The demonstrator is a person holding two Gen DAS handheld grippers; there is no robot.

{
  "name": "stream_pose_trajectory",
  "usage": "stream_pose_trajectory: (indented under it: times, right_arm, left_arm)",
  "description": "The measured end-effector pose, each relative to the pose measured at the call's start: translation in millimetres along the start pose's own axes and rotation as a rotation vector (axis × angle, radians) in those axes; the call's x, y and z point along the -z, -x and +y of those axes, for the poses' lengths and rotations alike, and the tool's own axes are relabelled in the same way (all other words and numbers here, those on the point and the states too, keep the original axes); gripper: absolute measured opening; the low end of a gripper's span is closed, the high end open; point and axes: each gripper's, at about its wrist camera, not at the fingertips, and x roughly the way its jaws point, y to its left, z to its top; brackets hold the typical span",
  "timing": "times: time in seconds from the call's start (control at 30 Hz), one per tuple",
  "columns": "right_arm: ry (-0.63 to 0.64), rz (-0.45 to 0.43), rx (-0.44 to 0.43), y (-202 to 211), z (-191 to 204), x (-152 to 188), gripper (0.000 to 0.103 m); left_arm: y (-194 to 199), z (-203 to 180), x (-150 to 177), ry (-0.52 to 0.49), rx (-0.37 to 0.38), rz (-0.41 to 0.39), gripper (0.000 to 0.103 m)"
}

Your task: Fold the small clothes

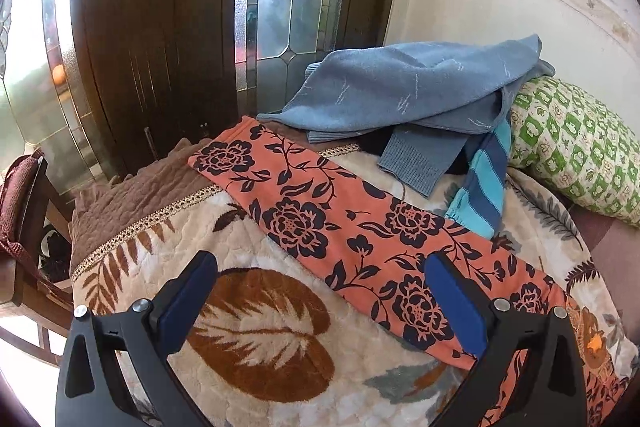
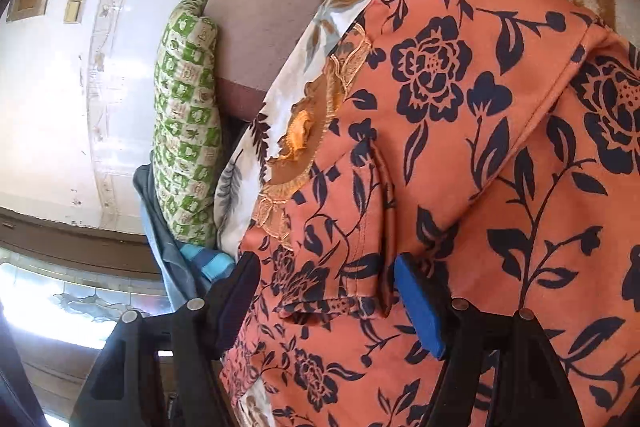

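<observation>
An orange floral garment is laid out long and narrow — diagonally — across a leaf-patterned blanket on a bed. The left gripper is seen above it with jaws spread wide, nothing between them. The right gripper is held close over a folded edge of the same garment; its jaws stand wide, the cloth between them but not pinched. Behind, 1 blue sweater and 1 striped blue piece are heaped beside a green patterned pillow.
</observation>
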Motion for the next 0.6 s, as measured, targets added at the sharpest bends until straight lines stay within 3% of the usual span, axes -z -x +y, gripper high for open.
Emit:
stream_pose_trajectory:
  times: [0.03, 0.1, 0.17, 0.23, 0.3, 0.43, 0.5, 0.6]
  right_arm:
    - [0.017, -0.02, 0.021, -1.1, 4.5, 0.7, 0.073]
    - [0.106, -0.079, 0.157, -10.2, 15.7, -13.4, 0.073]
    - [0.138, -0.051, 0.194, -26.2, 20.6, -19.2, 0.073]
    - [0.099, 0.05, 0.134, -45.3, 30.0, -15.0, 0.073]
    - [0.143, 0.106, 0.018, -52.8, 62.5, -0.6, 0.073]
    - [0.53, 0.147, -0.189, -40.3, 180.5, 38.9, 0.073]
    - [0.677, 0.095, -0.196, -24.8, 208.3, 50.8, 0.073]
    - [0.706, 0.096, -0.045, -36.1, 188.3, 49.6, 0.074]
  left_arm:
    - [-0.2, 0.4, -0.6, -0.009, -0.002, 0.0, 0.103]
    - [-1.0, 3.5, -2.0, -0.022, -0.012, -0.002, 0.103]
    - [-3.5, 9.1, -4.5, -0.023, -0.018, 0.002, 0.103]
    - [-6.2, 16.4, -8.4, -0.014, -0.035, 0.004, 0.103]
    - [-7.3, 23.6, -11.7, -0.003, -0.06, -0.002, 0.103]
    - [-7.5, 34.5, -14.4, 0.017, -0.078, -0.006, 0.103]
    - [-9.3, 35.8, -14.9, 0.013, -0.079, -0.002, 0.103]
    - [-16.0, 39.9, -16.0, 0.012, -0.08, 0.021, 0.103]
